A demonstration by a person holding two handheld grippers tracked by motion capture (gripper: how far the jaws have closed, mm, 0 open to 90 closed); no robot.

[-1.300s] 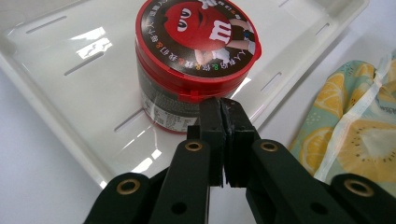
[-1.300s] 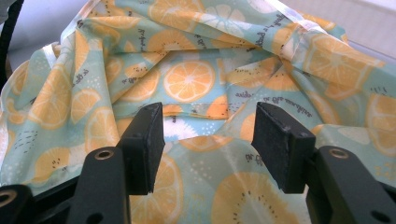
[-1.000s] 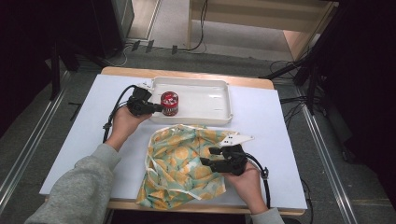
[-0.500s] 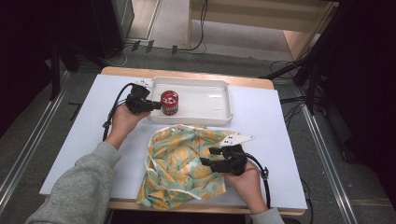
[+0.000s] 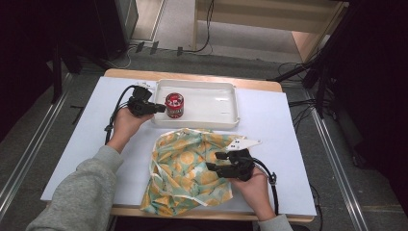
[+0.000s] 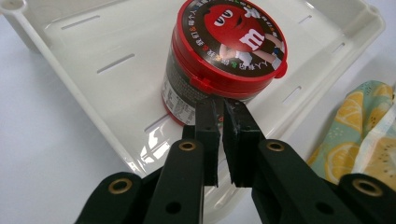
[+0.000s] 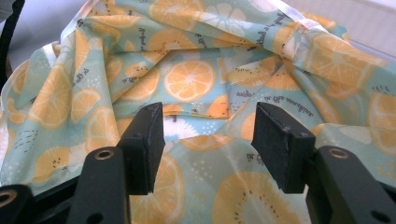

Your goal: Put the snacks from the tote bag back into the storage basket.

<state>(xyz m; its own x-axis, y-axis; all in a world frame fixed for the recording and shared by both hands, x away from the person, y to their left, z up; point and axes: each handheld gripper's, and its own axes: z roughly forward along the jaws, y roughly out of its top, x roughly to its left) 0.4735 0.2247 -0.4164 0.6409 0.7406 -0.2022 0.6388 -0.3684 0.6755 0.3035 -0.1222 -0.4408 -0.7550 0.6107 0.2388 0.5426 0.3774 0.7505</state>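
Candy jar (image 6: 224,51) sits in the white tray (image 5: 221,115); your left gripper (image 6: 219,105) is closed right beside it. Your right gripper (image 7: 208,126) is wide open over the fruit cloth (image 7: 191,79).

A white-topped bench (image 5: 288,125) with a wooden edge stands on grey floor (image 5: 43,139). Black cables (image 5: 192,48) trail across the floor beyond it, near a pale wooden cabinet (image 5: 269,19). Dark surroundings flank both sides.
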